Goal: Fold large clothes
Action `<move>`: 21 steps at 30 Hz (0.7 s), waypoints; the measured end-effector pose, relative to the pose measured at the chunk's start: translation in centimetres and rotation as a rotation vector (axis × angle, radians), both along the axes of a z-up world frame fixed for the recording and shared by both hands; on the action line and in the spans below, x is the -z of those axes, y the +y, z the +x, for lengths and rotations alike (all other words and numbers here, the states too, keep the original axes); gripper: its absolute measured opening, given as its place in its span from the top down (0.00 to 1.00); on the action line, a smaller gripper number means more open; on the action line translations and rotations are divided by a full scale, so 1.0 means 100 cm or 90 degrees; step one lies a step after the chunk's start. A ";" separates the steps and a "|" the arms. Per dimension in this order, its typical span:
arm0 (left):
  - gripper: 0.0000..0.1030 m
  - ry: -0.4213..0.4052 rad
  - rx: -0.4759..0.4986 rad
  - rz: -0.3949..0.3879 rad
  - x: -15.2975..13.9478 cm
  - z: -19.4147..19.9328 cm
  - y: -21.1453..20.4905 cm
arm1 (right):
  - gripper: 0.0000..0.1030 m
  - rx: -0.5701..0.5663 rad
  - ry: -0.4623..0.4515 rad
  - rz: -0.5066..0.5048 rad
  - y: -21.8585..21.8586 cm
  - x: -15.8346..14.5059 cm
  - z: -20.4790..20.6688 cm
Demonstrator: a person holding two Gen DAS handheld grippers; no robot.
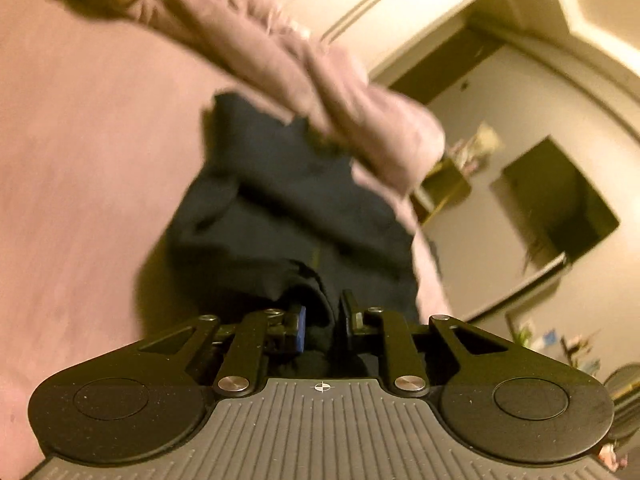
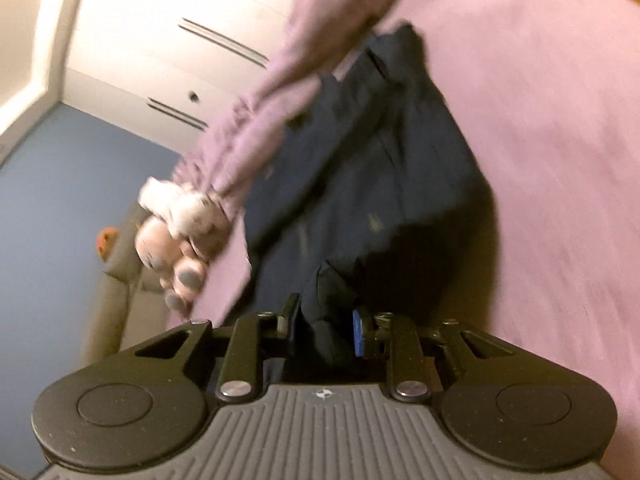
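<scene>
A dark navy garment [image 1: 288,200] lies on a pink bedsheet [image 1: 88,152] and stretches away from both cameras. My left gripper [image 1: 322,322] is shut on a near edge of the garment, dark cloth bunched between its pads. In the right wrist view the same navy garment [image 2: 360,152] runs up the middle, and my right gripper [image 2: 326,326] is shut on another fold of its near edge. Both views are blurred. The far end of the garment reaches under a rumpled pink blanket [image 1: 304,68].
The pink blanket [image 2: 280,88] runs along the bed's far side. A plush toy [image 2: 176,224] lies at the bed's edge beside the garment. White cupboard doors [image 2: 180,32], a blue wall [image 2: 60,184] and a dark screen [image 1: 560,204] stand beyond the bed.
</scene>
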State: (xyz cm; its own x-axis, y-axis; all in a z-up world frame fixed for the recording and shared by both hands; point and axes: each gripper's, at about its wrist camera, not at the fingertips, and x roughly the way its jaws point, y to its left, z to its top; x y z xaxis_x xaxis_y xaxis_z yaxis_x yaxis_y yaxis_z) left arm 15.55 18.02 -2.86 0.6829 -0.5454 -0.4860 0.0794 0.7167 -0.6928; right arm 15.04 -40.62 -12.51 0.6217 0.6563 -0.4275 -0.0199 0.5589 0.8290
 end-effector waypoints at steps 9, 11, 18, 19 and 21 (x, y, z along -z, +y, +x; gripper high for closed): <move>0.81 0.008 -0.132 -0.053 0.004 0.118 0.005 | 0.77 0.105 -0.085 -0.025 -0.003 -0.038 0.104; 0.81 0.029 -0.171 -0.065 0.015 0.142 0.012 | 0.77 0.137 -0.080 -0.031 -0.002 -0.038 0.131; 0.81 0.092 -0.197 -0.021 0.050 0.214 0.015 | 0.77 0.192 -0.047 -0.100 0.007 -0.024 0.213; 0.80 0.099 -0.196 -0.021 0.055 0.222 0.015 | 0.77 0.193 -0.035 -0.109 0.008 -0.020 0.221; 0.76 0.108 -0.197 -0.035 0.060 0.234 0.017 | 0.76 0.196 -0.019 -0.121 0.010 -0.010 0.236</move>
State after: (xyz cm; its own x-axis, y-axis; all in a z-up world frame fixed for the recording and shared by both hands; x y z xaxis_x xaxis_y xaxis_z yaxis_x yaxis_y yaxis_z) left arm 38.94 19.74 -8.90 0.7319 -0.3537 -0.5824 -0.2549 0.6506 -0.7154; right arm 38.64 -39.57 -11.52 0.7922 0.3461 -0.5026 0.1509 0.6870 0.7109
